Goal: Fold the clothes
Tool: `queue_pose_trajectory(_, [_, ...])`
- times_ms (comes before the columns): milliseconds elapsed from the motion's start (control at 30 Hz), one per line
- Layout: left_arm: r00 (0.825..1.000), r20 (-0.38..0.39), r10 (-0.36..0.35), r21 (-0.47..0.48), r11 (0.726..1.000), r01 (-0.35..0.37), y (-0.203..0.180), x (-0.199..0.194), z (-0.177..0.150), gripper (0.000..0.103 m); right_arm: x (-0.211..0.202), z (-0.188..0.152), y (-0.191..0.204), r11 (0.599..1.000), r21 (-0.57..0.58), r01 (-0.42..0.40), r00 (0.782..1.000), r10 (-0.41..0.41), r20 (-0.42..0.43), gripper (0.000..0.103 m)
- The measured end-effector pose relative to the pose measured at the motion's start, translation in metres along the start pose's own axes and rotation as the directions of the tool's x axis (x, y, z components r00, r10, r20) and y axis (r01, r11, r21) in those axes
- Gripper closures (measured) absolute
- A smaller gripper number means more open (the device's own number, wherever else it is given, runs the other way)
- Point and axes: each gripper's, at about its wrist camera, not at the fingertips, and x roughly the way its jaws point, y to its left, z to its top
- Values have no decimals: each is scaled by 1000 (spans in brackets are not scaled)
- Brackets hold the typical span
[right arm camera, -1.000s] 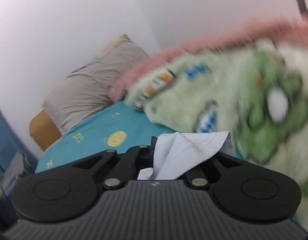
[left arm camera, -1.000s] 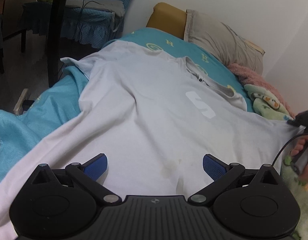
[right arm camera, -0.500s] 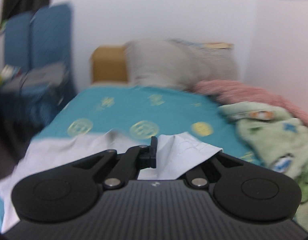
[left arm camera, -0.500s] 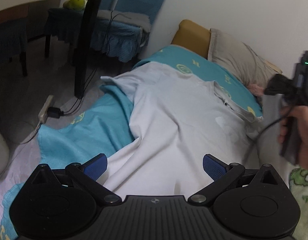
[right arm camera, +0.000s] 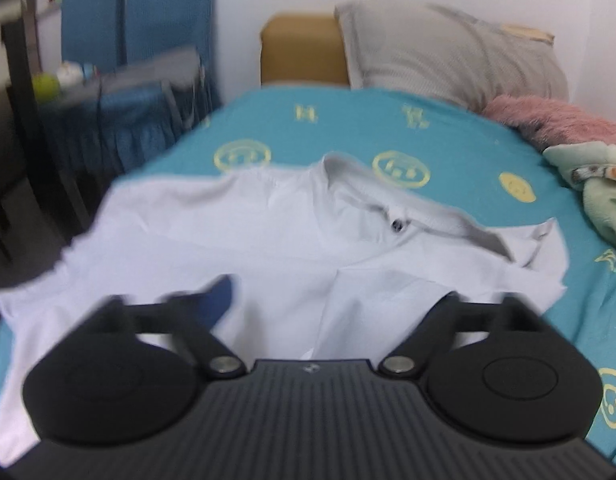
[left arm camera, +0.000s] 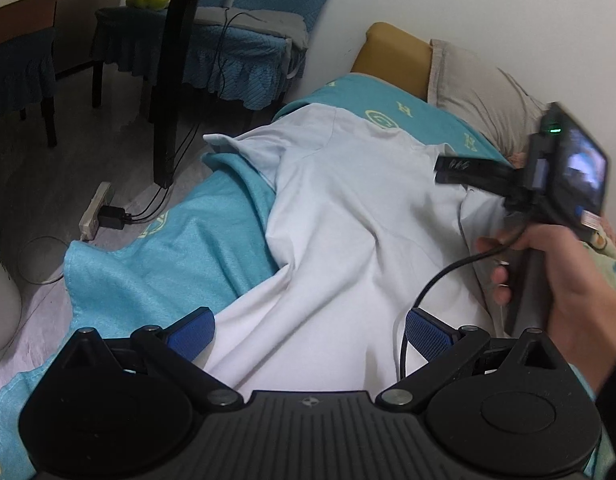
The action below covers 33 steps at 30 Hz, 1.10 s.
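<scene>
A pale white polo shirt (left arm camera: 348, 220) lies on the teal bed cover (left arm camera: 180, 248), its right side folded over toward the middle. In the right wrist view the shirt (right arm camera: 268, 232) shows its collar and a dark button (right arm camera: 397, 224). My left gripper (left arm camera: 310, 330) is open and empty, hovering over the shirt's lower hem. My right gripper (right arm camera: 340, 296) is open and empty just above the folded part. In the left wrist view the right gripper (left arm camera: 548, 184) shows, held by a hand above the shirt's right side.
A grey pillow (right arm camera: 448, 52) and a tan headboard (right arm camera: 300, 48) lie at the bed's far end. A pink blanket (right arm camera: 556, 120) and a green printed blanket (right arm camera: 604, 200) lie at the right. A power strip (left arm camera: 94, 212), a dark post (left arm camera: 172, 80) and a covered table (left arm camera: 228, 56) stand at the left.
My right gripper carried the shirt's right sleeve over toward the middle, then opened and let it go. My left gripper swung left and stayed open.
</scene>
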Motion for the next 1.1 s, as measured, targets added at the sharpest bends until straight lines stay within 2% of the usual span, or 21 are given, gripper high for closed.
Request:
queue_pose_trajectory(167, [999, 36, -10, 85, 996, 7, -16, -11, -9, 1, -68, -2, -29, 996, 86, -35, 999, 33, 30, 12])
queue_pose_trajectory(333, [995, 69, -76, 204, 977, 60, -38, -30, -23, 2, -182, -29, -67, 984, 170, -57, 996, 44, 83, 12])
queue_pose_trajectory(433, [990, 69, -119, 283, 954, 95, -48, -44, -35, 4, -255, -51, -84, 980, 190, -64, 994, 47, 96, 12])
queue_pose_trajectory(500, [987, 68, -148, 334, 935, 117, -55, -53, -44, 5, -301, -68, -90, 978, 204, -32, 995, 12, 100, 12])
queue_pose_trajectory(567, [982, 65, -177, 384, 913, 139, -62, -62, -52, 6, -341, -86, -101, 972, 236, -4, 993, -24, 117, 12])
queue_pose_trajectory(633, [977, 57, -206, 430, 888, 162, -69, -70, -59, 8, -371, -103, -115, 957, 290, -18, 989, -25, 143, 12])
queue_pose_trajectory(733, [962, -25, -271, 431, 865, 255, -76, -74, -68, 17, -407, -129, -137, 930, 364, -58, 984, -9, 180, 12])
queue_pose_trajectory(800, [936, -101, -337, 378, 857, 350, -78, -74, -73, 21, -422, -145, -150, 909, 410, -76, 978, -11, 206, 12])
queue_pose_trajectory(867, [901, -175, -397, 326, 840, 434, -83, -74, -79, 24, -432, -156, -162, 893, 442, -85, 974, -19, 226, 12])
queue_pose_trajectory(933, [848, -253, -465, 254, 814, 522, -90, -70, -87, 29, -436, -160, -173, 882, 463, -87, 971, -28, 237, 12])
queue_pose_trajectory(1000, [779, -327, -536, 149, 784, 602, -98, -64, -97, 32, -435, -163, -183, 868, 486, -100, 971, -22, 238, 12])
queue_pose_trajectory(1033, [744, -363, -562, 95, 771, 629, -101, -59, -103, 36, -433, -165, -187, 858, 501, -114, 971, -11, 239, 12])
queue_pose_trajectory(1100, [694, -423, -583, 7, 763, 646, -109, -47, -118, 39, -427, -169, -194, 836, 530, -141, 972, 16, 233, 12])
